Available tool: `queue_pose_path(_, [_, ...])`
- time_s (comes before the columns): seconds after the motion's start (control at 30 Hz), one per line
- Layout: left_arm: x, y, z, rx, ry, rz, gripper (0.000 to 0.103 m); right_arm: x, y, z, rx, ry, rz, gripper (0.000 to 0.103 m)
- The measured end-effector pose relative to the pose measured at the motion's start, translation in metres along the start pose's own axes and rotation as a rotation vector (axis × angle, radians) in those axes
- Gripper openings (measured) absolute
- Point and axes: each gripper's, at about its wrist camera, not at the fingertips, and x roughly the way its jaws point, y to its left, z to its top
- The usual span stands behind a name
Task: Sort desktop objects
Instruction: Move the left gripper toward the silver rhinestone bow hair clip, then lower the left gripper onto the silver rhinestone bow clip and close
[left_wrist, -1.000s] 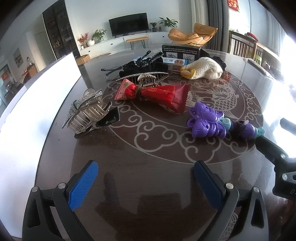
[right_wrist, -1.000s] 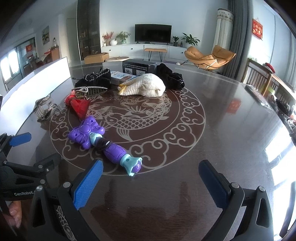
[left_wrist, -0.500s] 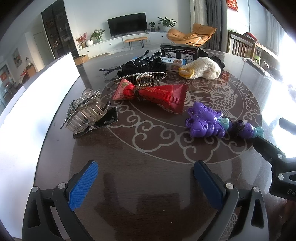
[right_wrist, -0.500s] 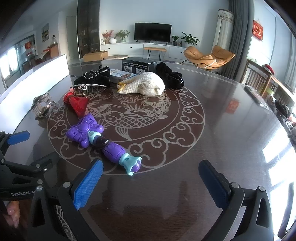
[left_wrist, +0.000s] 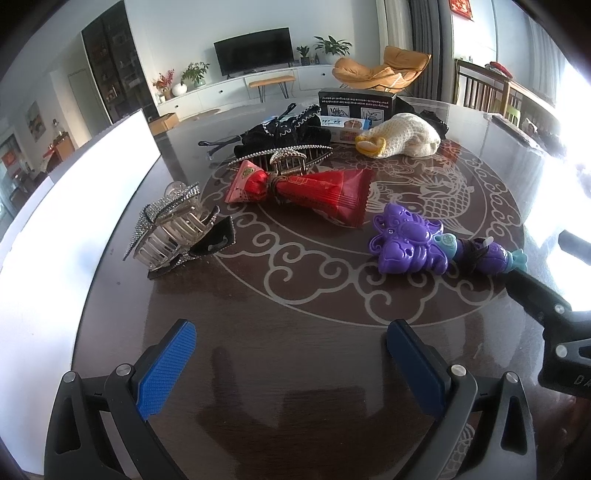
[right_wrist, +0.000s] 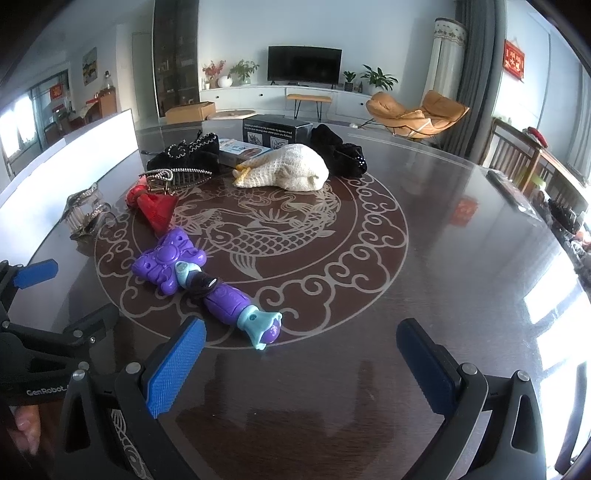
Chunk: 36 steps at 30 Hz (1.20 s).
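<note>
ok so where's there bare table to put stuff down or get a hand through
Free: the whole stretch of table right of the purple toy and cream knit item, and the strip between both open grippers and the toy. Crowded: the far left, where hair clips, red packet, black fabric and boxes cluster together.

Dark round table (right_wrist: 424, 229), fish motif inlaid. Resting on it: purple toy (right_wrist: 173, 264), red packet (left_wrist: 325, 192), rhinestone hair claw (left_wrist: 173, 229), knitted item (right_wrist: 291, 173), black box (right_wrist: 275, 133).
</note>
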Motion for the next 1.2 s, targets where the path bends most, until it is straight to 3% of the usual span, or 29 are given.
queue_pose_path(0.8, [0.008,0.01,0.001,-0.053,0.049,-0.109,0.103,0.013,0.02,-0.001,-0.107,0.058,-0.079,0.103])
queue_pose_path(1.2, [-0.002,0.032,-0.015,0.017,0.054,-0.162,0.103,0.013,0.021,-0.001,-0.114,0.053,-0.108,0.103])
